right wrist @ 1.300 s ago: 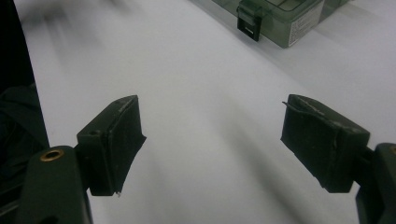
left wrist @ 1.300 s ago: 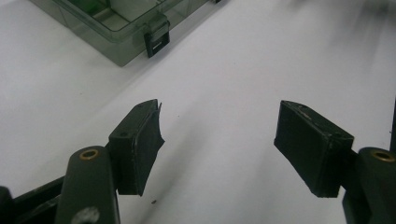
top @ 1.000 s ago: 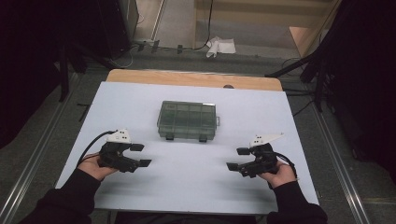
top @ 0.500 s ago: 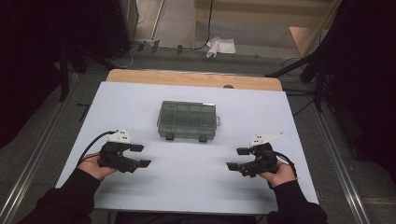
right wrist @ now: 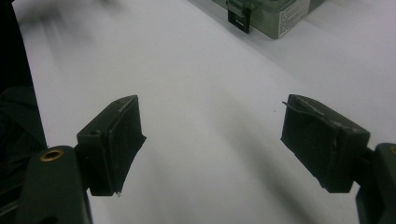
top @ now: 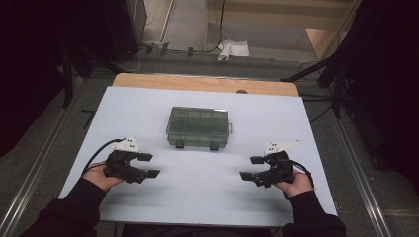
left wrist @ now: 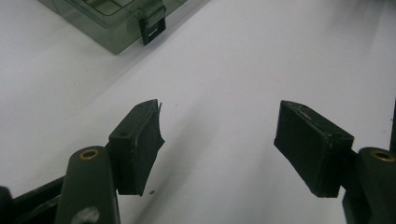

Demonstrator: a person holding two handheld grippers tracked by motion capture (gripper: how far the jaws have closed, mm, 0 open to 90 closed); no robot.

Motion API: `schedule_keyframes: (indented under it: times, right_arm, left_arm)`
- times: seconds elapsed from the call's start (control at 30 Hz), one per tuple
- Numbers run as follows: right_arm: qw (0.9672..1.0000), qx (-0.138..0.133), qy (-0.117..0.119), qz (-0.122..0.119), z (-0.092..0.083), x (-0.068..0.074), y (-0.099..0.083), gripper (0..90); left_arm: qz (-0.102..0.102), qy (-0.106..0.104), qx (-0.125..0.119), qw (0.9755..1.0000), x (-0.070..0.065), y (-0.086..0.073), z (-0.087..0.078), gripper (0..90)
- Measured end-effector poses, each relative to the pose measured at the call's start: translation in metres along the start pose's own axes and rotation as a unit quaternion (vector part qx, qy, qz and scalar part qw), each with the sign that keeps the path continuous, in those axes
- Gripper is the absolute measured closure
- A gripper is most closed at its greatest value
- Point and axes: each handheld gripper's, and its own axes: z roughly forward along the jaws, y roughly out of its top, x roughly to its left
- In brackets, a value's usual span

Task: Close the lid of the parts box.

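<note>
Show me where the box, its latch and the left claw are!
box [top: 198,126], high view, middle of its clear lid
latch [left wrist: 153,31], left gripper view, black clip on the front wall
left claw [top: 148,165], high view, midway between its open fingertips

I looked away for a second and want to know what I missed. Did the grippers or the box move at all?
Nothing visibly changed. The left hand-held gripper and the right hand-held gripper rest open on the white table in the same spots as before, holding nothing. The closed green compartment box sits between and beyond them, untouched, both latches shut.
</note>
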Motion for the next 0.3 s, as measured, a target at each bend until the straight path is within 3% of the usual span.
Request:
schedule_keyframes:
  times: [0.3]
  right_arm:
    - [1.0000,0.000,0.002,0.000,0.0007,-0.0008,0.0001,21.4]
  left_arm:
    - [0.002,-0.002,0.002,1.0000,0.0002,0.0000,0.0008,30.3]
